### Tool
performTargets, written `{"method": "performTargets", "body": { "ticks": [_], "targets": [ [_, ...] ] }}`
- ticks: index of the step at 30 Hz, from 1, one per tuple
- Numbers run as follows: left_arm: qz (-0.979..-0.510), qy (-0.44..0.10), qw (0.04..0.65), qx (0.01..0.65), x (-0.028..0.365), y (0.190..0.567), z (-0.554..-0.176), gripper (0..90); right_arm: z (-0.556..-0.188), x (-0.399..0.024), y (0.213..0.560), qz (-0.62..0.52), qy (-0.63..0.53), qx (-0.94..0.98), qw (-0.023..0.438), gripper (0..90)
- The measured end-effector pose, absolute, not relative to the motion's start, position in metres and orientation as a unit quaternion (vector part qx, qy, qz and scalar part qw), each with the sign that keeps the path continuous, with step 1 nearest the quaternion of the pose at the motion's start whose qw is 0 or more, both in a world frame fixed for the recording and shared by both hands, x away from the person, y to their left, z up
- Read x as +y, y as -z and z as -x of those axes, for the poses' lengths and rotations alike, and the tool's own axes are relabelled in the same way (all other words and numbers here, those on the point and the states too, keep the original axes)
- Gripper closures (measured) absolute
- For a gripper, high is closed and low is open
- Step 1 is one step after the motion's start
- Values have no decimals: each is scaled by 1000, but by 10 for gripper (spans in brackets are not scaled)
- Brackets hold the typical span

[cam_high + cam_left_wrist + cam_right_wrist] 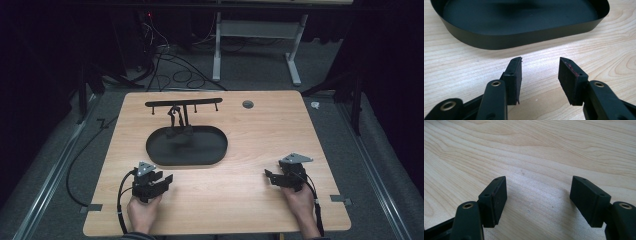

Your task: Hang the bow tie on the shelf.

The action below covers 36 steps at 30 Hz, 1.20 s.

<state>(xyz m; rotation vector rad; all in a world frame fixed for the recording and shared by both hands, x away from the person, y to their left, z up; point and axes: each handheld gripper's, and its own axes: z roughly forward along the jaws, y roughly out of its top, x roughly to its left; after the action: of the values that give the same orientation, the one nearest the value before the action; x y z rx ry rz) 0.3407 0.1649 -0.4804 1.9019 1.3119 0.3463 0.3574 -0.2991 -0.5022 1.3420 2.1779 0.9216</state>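
I am holding my left gripper (159, 181) with fingers (514, 75) spread and empty just short of the black oval tray (524, 37) on the worktop (250, 150), judging it light, stiff, slick, best pinched across its thin near wall.

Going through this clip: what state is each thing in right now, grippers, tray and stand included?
Left gripper: open, nothing between the jaws, low over the table, facing the tray.
Right gripper: open wide, nothing held, over bare wood.
Black oval tray: flat on the table; the part seen from the left gripper holds nothing.
Black stand: upright at the tray's far edge, something small and dark hanging from its crossbar.
Table: light wood.
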Motion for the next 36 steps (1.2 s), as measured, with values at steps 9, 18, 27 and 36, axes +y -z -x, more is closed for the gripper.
{"method": "performTargets", "body": {
  "ticks": [9, 18, 27, 36],
  "targets": [
    [-752, -141, 385, 517, 161, 489, -340, 530, -357, -299, 502, -483, -331, 783, 210, 314],
    [-757, -155, 372, 515, 156, 495, -341, 522, -357, -299, 502, -483, -331, 783, 210, 314],
    [-759, -176, 364, 511, 152, 502, -343, 506, -357, -299, 502, -483, -331, 783, 210, 314],
    [-769, -214, 354, 488, 143, 507, -342, 430, -357, -299, 502, -482, -331, 783, 210, 314]
  ]
}}
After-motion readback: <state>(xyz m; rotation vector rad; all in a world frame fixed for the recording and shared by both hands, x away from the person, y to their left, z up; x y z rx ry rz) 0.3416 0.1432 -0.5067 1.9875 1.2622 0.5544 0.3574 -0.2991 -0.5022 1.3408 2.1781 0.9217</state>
